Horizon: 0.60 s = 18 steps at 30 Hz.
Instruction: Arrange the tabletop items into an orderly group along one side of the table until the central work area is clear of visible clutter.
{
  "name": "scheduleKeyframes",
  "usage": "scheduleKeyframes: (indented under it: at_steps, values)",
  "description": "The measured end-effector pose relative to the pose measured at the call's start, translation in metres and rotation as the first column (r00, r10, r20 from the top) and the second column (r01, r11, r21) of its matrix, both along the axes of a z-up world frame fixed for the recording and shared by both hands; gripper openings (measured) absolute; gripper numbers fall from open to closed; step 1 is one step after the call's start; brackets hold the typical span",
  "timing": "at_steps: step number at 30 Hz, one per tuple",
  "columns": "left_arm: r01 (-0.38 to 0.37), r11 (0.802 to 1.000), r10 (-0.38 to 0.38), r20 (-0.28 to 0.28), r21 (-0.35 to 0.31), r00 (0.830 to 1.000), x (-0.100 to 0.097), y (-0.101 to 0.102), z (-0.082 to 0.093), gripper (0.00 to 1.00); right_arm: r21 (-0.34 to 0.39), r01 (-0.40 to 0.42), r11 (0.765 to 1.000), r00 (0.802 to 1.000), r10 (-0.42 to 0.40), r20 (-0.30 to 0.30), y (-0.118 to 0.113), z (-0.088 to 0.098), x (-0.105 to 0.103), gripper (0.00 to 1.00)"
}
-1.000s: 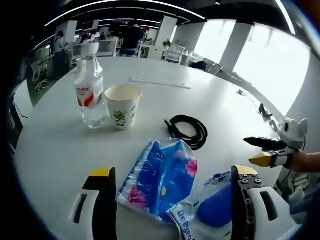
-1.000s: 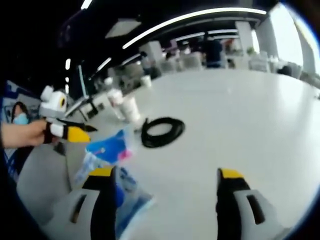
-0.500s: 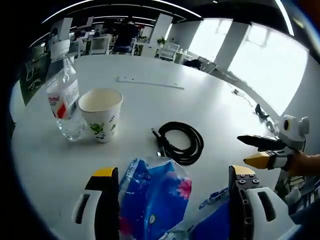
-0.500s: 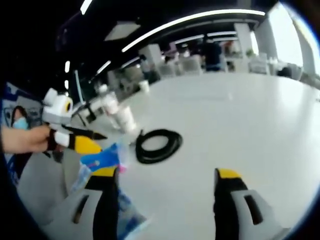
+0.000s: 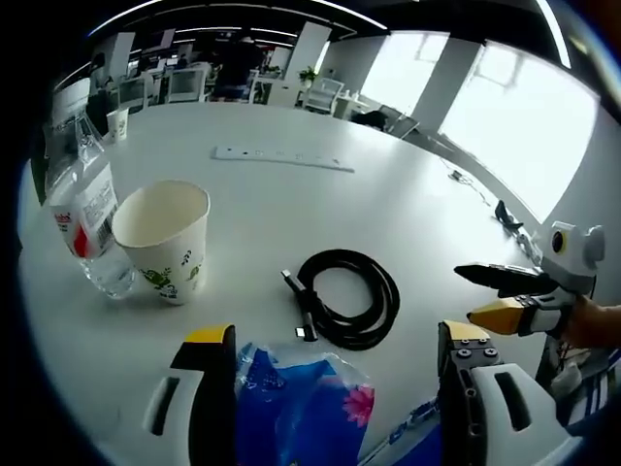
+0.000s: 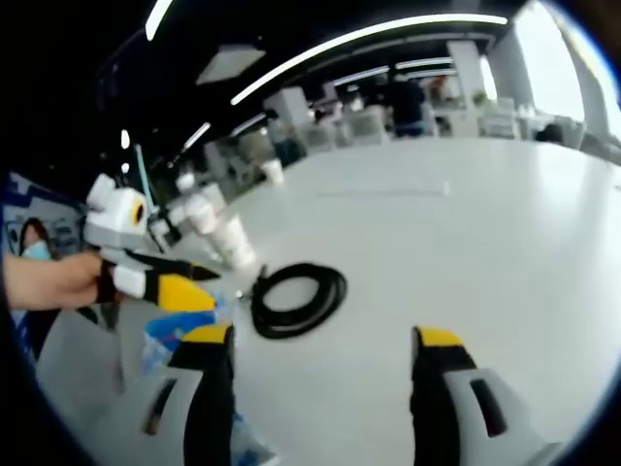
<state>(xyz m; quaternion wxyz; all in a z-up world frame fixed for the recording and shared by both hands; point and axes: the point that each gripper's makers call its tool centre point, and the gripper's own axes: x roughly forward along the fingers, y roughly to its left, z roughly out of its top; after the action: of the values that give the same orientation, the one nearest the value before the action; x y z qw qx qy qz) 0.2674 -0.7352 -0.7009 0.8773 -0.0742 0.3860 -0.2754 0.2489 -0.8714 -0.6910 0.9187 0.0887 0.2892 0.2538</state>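
1. Coiled black cable (image 5: 346, 298) flat on white table (image 5: 408, 204), mid-table, just ahead of left gripper (image 5: 330, 388); loop slightly oval, long axis running up-right to down-left in left gripper view, plug end sticking out toward blue tissue pack (image 5: 301, 413) at near edge. Probably next to be shifted, since dead centre of work area.
2. Tissue pack between left jaws, partly under them; not clamped, jaws wide apart.
3. Paper cup (image 5: 163, 239) upright, mouth up, touching or nearly touching clear water bottle (image 5: 85, 221) on its left — looks like start of the group along that side.
4. White power strip (image 5: 281, 157) farther back, lying crosswise.
5. Right gripper (image 6: 320, 388) wide, nothing held, aimed over bare table w/ cable to its left.
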Motion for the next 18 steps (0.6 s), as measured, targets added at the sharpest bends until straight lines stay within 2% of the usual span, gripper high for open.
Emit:
scheduleKeyframes:
  at_steps: [7,14,18]
  values:
    - [-0.030,1.000,0.030,-0.017,0.007,0.999,0.016,-0.001,-0.010,0.75,0.014,0.024,1.000,0.999,-0.023,-0.024,0.009,-0.006,0.022,0.67]
    - [-0.075,0.997,0.074,-0.027,-0.032,0.997,0.031,-0.007,-0.015,0.70,0.002,0.016,1.000,1.000,-0.016,-0.027,0.026,-0.010,0.046,0.66]
    - [-0.061,0.998,0.060,-0.040,-0.007,0.997,0.032,-0.008,-0.024,0.66,-0.009,0.020,1.000,0.999,-0.020,-0.035,0.030,-0.016,0.054,0.64]
